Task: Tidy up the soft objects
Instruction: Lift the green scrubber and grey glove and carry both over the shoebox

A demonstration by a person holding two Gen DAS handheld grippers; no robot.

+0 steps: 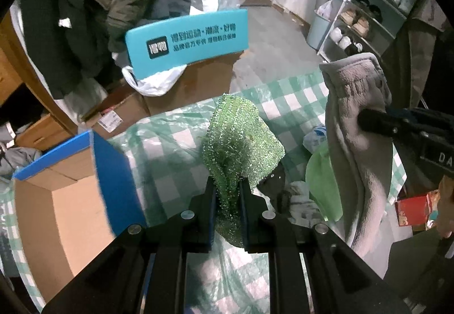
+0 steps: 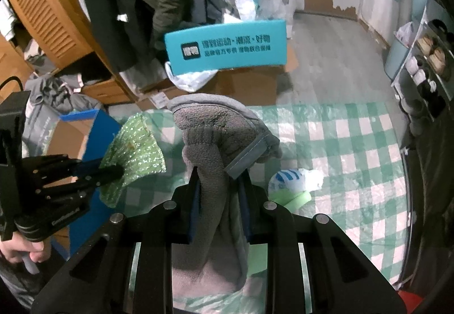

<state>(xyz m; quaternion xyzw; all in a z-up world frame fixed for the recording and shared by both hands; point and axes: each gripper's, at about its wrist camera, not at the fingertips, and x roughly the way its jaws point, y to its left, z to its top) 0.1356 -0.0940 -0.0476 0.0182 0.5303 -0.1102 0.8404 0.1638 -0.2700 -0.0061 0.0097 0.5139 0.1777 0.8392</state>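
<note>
My left gripper [image 1: 227, 186] is shut on a sparkly green scrub cloth [image 1: 241, 140] and holds it above the green-checked tablecloth [image 1: 176, 140]. It also shows in the right wrist view [image 2: 113, 172], with the green cloth [image 2: 133, 155] next to the open blue cardboard box [image 2: 93, 132]. My right gripper [image 2: 220, 175] is shut on a grey fleece cloth [image 2: 218, 138], lifted off the table. In the left wrist view the grey cloth [image 1: 357, 104] hangs at the right, pinched by the right gripper [image 1: 366, 119]. The box [image 1: 65, 194] sits at the table's left.
A light green cloth [image 1: 323, 183], a white-blue plastic packet [image 2: 295, 179] and dark and white soft items [image 1: 275, 189] lie on the table. Beyond the far edge are a teal box [image 1: 190, 41], cardboard boxes [image 1: 204, 81], hanging coats and a shoe rack [image 1: 369, 10].
</note>
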